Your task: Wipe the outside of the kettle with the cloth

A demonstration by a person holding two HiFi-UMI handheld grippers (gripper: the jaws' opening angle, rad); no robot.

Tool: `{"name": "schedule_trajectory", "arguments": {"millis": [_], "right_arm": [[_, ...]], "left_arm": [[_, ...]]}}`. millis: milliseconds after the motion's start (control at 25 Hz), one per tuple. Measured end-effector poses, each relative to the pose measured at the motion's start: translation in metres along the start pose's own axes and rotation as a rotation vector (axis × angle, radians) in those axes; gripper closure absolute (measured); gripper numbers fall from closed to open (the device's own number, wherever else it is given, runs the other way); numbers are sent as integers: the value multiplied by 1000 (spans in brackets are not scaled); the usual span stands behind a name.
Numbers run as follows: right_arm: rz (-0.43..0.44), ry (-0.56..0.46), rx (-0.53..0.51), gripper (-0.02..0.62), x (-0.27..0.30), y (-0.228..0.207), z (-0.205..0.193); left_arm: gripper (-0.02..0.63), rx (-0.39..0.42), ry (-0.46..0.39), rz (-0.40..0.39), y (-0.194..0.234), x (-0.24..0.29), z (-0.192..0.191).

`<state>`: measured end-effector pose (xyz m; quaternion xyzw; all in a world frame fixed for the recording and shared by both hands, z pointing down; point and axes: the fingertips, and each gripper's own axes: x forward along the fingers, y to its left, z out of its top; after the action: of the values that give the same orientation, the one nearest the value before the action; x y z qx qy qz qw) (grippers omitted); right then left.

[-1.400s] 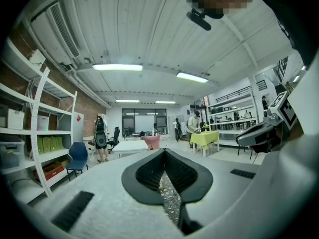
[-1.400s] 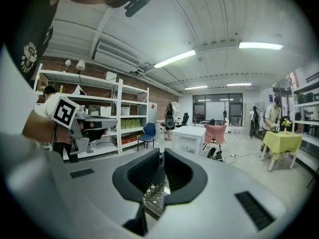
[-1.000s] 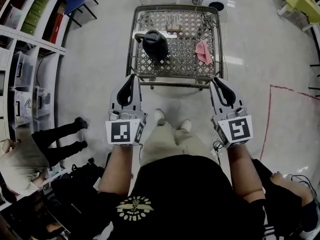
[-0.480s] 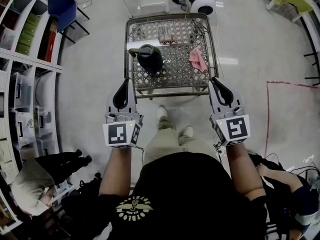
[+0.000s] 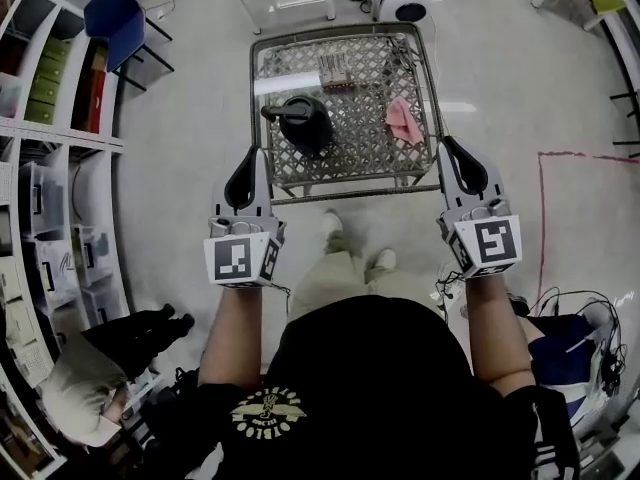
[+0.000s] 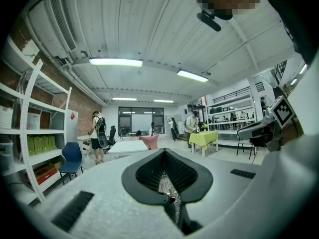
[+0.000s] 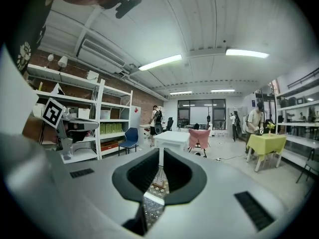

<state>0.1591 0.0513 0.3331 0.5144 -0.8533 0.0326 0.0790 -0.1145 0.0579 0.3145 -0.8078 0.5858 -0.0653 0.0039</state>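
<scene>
Mesh-topped bench point(image 5: 365, 148) on a pale floor, kettle and cloth untouched, both tongs closed on nothing.
Upright at the bench's left side stands the dark kettle point(image 5: 305, 123); the pink cloth point(image 5: 404, 121) lies crumpled well apart on the right, and the left tongs point(image 5: 252, 163) and right tongs point(image 5: 460, 156) hover by the near corners. The cloth looks light and limp, so pinching a raised fold should lift it; the kettle seems rigid, smooth and heavier, best steadied by its handle.
</scene>
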Motion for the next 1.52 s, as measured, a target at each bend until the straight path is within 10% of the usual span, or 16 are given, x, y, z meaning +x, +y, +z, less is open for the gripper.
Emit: {"name": "schedule_trajectory", "arguments": {"millis": [1520], "right_arm": [[-115, 125, -20, 581, 130, 15, 16]], "left_arm": [[609, -81, 28, -198, 84, 133, -48]]}}
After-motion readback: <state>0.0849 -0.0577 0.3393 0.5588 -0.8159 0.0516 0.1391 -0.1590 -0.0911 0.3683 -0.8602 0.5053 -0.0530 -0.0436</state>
